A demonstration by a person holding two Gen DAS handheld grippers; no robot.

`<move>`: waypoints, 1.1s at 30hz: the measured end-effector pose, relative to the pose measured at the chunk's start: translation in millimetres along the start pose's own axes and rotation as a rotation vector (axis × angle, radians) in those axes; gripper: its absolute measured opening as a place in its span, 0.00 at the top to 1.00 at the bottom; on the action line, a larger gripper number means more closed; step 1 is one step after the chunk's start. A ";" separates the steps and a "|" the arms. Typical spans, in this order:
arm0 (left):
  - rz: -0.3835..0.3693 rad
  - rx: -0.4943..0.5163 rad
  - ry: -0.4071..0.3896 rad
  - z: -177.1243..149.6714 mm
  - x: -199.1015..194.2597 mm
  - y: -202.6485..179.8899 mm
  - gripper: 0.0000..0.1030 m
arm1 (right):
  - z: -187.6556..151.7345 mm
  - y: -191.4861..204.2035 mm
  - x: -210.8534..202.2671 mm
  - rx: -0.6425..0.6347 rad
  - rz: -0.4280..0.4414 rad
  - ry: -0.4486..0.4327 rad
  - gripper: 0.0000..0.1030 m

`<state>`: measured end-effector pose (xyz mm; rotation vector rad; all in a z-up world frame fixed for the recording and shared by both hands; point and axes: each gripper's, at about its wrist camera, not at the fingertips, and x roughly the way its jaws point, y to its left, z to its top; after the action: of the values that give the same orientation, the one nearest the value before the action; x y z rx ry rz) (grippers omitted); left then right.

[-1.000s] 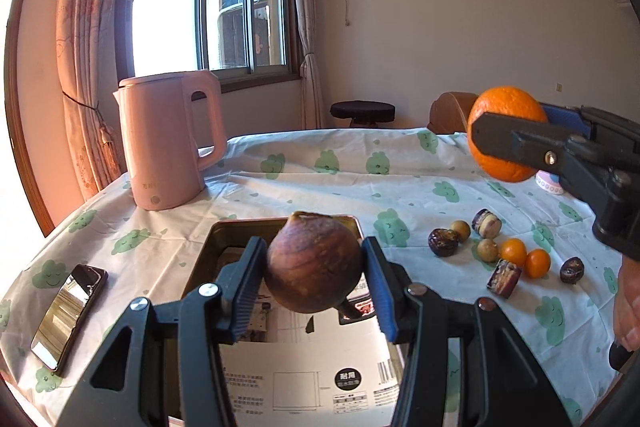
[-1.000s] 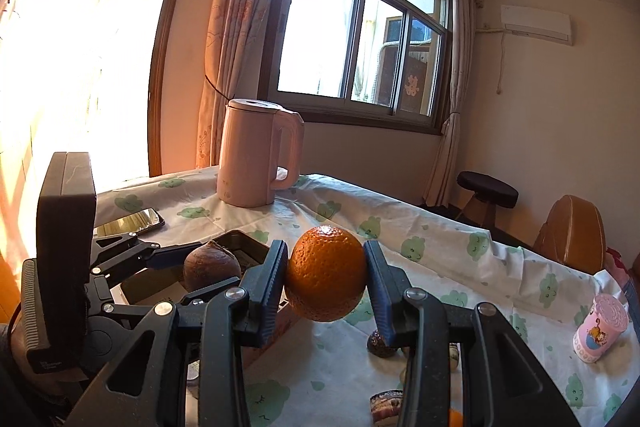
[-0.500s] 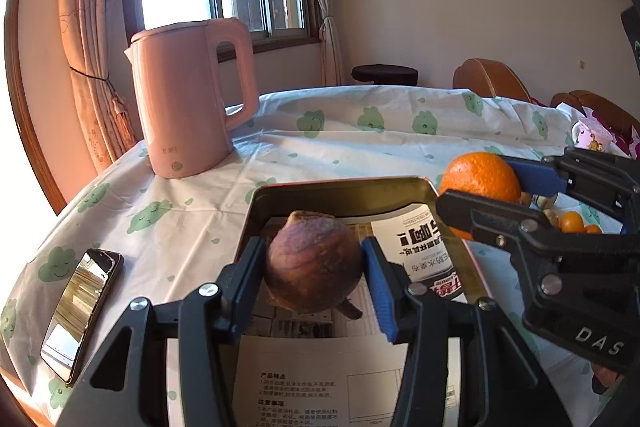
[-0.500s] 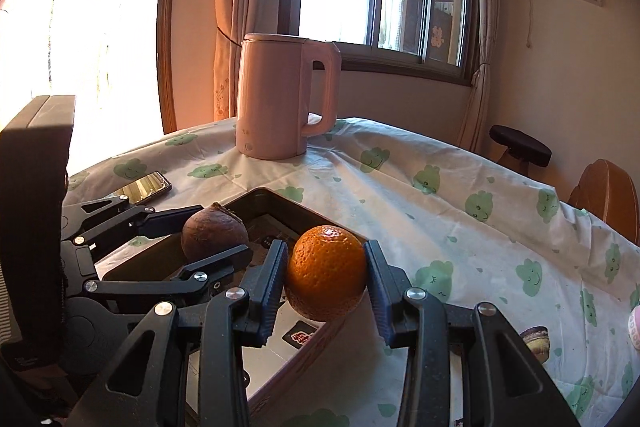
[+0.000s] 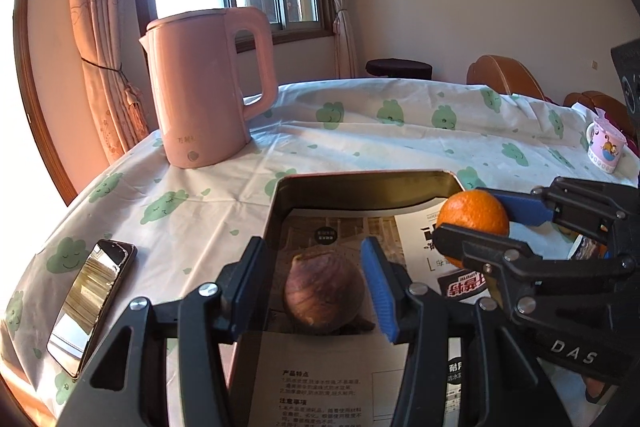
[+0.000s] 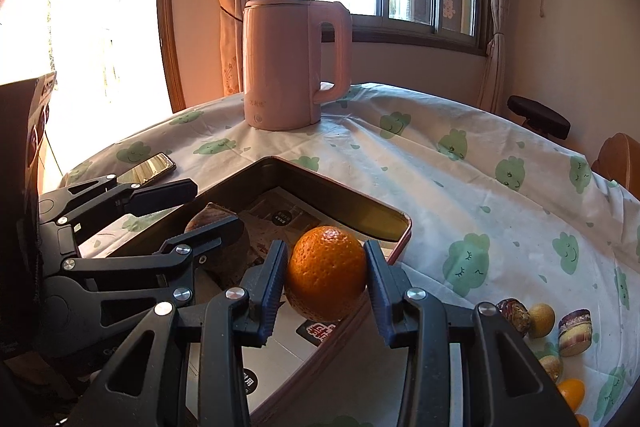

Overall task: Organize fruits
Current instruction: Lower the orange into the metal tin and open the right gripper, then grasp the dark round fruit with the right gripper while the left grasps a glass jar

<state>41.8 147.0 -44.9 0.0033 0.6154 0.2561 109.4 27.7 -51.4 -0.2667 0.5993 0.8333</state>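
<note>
A metal tray (image 5: 360,183) lined with printed paper sits on the table. A brown-purple round fruit (image 5: 324,293) rests on the paper inside it, between the fingers of my left gripper (image 5: 316,291), whose jaws stand wider than the fruit with gaps on both sides. My right gripper (image 6: 326,277) is shut on an orange (image 6: 326,273) and holds it just above the tray's right rim (image 6: 400,239). The orange (image 5: 474,223) and the right gripper show at the right of the left wrist view. The brown fruit (image 6: 218,231) is partly hidden behind the left gripper in the right wrist view.
A pink kettle (image 5: 208,87) stands behind the tray. A phone (image 5: 92,303) lies left of it. Several small fruits (image 6: 540,319) lie on the cloud-print cloth right of the tray. A small pink cup (image 5: 604,147) stands far right.
Both grippers came down over the tray. My left gripper opened and the brown fruit now rests on the tray's paper. The right gripper still holds the orange, lower than before.
</note>
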 end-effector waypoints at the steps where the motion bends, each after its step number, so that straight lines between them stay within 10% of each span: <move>1: 0.002 -0.007 -0.004 -0.3 -1.4 1.4 0.48 | -0.3 -0.4 0.1 0.006 0.009 -0.001 0.60; 10: -0.077 -0.043 -0.095 -3.8 -37.0 -13.5 0.12 | -15.3 -11.8 -50.7 0.015 -0.117 -0.064 0.39; 22: -0.263 0.140 -0.097 0.0 -56.2 -133.6 0.08 | -101.0 -118.7 -158.8 0.208 -0.474 -0.022 0.34; 33: -0.359 0.252 0.028 1.2 -26.1 -201.9 0.16 | -132.4 -152.8 -165.1 0.313 -0.452 0.032 0.34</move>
<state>69.7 -54.7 -45.0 0.1308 0.6612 -0.1697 87.4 -232.2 -61.0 -0.1214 0.6576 0.2938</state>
